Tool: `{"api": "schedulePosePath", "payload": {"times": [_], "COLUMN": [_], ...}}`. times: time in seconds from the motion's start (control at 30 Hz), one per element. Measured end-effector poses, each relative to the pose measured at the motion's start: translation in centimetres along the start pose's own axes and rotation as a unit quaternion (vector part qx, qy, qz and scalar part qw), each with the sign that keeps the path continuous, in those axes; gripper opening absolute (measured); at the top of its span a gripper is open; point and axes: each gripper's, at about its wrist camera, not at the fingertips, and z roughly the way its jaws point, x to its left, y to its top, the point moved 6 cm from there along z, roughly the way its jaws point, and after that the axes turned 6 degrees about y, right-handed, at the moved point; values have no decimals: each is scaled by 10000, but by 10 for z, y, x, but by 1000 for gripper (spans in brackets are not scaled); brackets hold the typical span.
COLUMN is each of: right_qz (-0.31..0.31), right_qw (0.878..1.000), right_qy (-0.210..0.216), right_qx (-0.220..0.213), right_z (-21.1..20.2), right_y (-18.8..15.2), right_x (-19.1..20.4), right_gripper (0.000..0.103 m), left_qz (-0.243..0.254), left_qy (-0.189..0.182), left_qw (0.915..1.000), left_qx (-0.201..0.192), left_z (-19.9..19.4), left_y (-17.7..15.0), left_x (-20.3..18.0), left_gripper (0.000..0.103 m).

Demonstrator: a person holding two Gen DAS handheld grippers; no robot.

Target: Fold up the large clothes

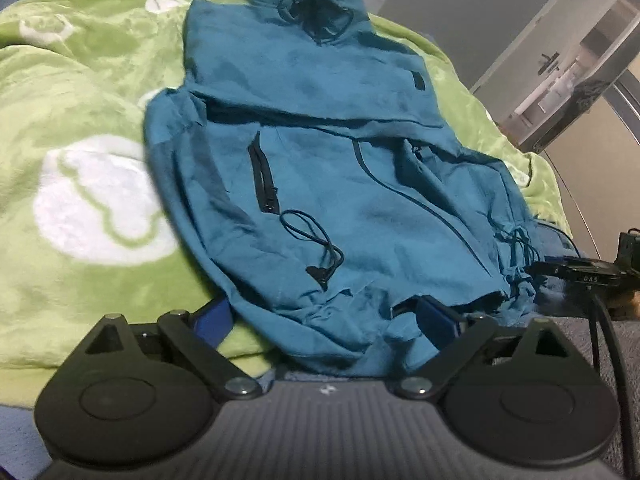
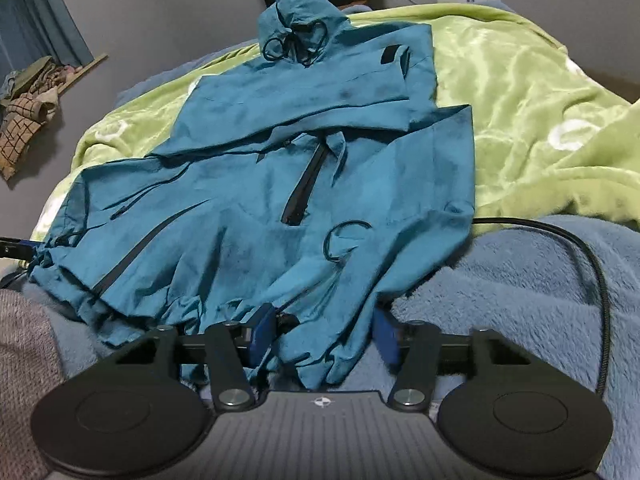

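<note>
A teal hooded jacket [image 1: 320, 184] lies front-up on a green blanket [image 1: 80, 120], hood at the far end, both sleeves folded across the chest. It also shows in the right wrist view [image 2: 280, 184]. My left gripper [image 1: 324, 320] is open, its blue fingers [image 1: 212, 320] standing on either side of the near hem. My right gripper [image 2: 324, 336] is open too, with hem cloth lying between its blue fingers [image 2: 262, 332]. The right gripper also appears at the right edge of the left wrist view [image 1: 580, 272], at the hem's right corner.
A blue fleece blanket [image 2: 520, 300] covers the bed's near right side, with a black cable [image 2: 580, 248] across it. A grey wall and white door [image 1: 560, 60] stand at the right. Folded clothes [image 2: 28, 104] lie on the floor at far left.
</note>
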Motion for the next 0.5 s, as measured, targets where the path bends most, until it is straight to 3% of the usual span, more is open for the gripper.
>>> {"api": "schedulePosePath", "payload": {"times": [0.07, 0.17, 0.2, 0.23, 0.33, 0.5], "right_qz": [-154, -347, -393, -406, -319, -503], "right_qw": [9999, 9994, 9992, 9991, 9979, 9920], "right_qy": [-3, -4, -83, -82, 151, 291], "right_qx": [42, 59, -10, -133, -552, -1121], "right_z": [1, 0, -1, -5, -19, -34], "right_y": [4, 9, 12, 17, 35, 78], "right_x": [3, 3, 2, 1, 1, 9], "right_gripper": [49, 39, 17, 12, 10, 6], "left_qz": [304, 385, 349, 288, 47, -290], "left_qy": [164, 190, 49, -87, -369, -641], "left_qw": [9993, 9990, 9994, 9995, 9980, 9919], "left_qx": [169, 148, 18, -113, -515, -1061], "left_z": [8, 8, 4, 1, -8, -11], "left_y": [-1, 2, 9, 16, 48, 100], "left_x": [-3, -1, 0, 1, 6, 14], "left_gripper": [85, 60, 39, 32, 21, 20]}}
